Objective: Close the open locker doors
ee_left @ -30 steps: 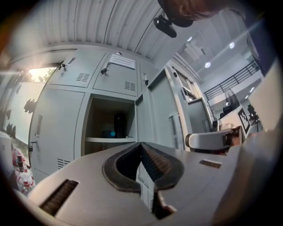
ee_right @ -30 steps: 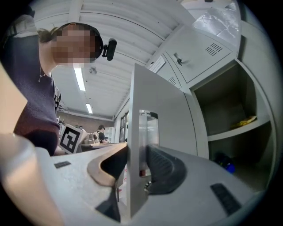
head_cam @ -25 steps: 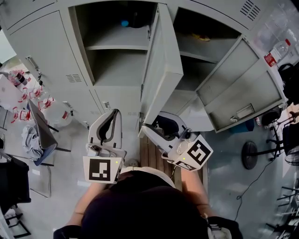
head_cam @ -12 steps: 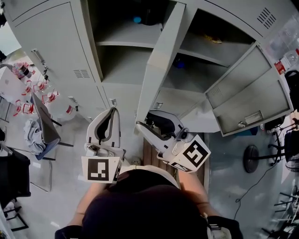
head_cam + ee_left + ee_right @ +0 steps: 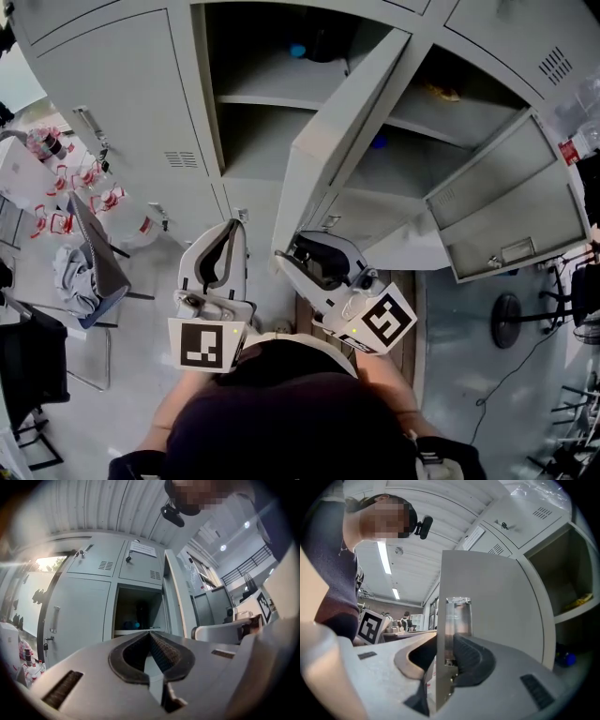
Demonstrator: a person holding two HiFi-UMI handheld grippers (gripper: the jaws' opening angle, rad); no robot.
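Observation:
Two grey locker doors stand open. The middle door [image 5: 347, 141] juts out toward me in front of its dark compartment [image 5: 272, 84]. The right door [image 5: 511, 211] hangs wide open beside its own compartment [image 5: 441, 122]. My right gripper [image 5: 292, 251] is at the middle door's lower free corner. In the right gripper view the door's edge [image 5: 440, 667] stands between the closing jaws of this gripper [image 5: 445, 639]; a gap shows on the left side. My left gripper [image 5: 225, 230] hangs left of that door, shut and empty [image 5: 150, 632].
Closed lockers [image 5: 112, 103] fill the left side. Bottles [image 5: 56, 183] and a chair [image 5: 94, 258] stand on the floor at the left. A wooden bench [image 5: 309, 319] lies under me. A round stand base [image 5: 506, 319] sits at the right. A blue thing [image 5: 298, 50] lies in the middle locker.
The middle door has turned a little, with the right gripper staying at its lower corner. The lockers have shifted in the head view. The left gripper has hardly moved.

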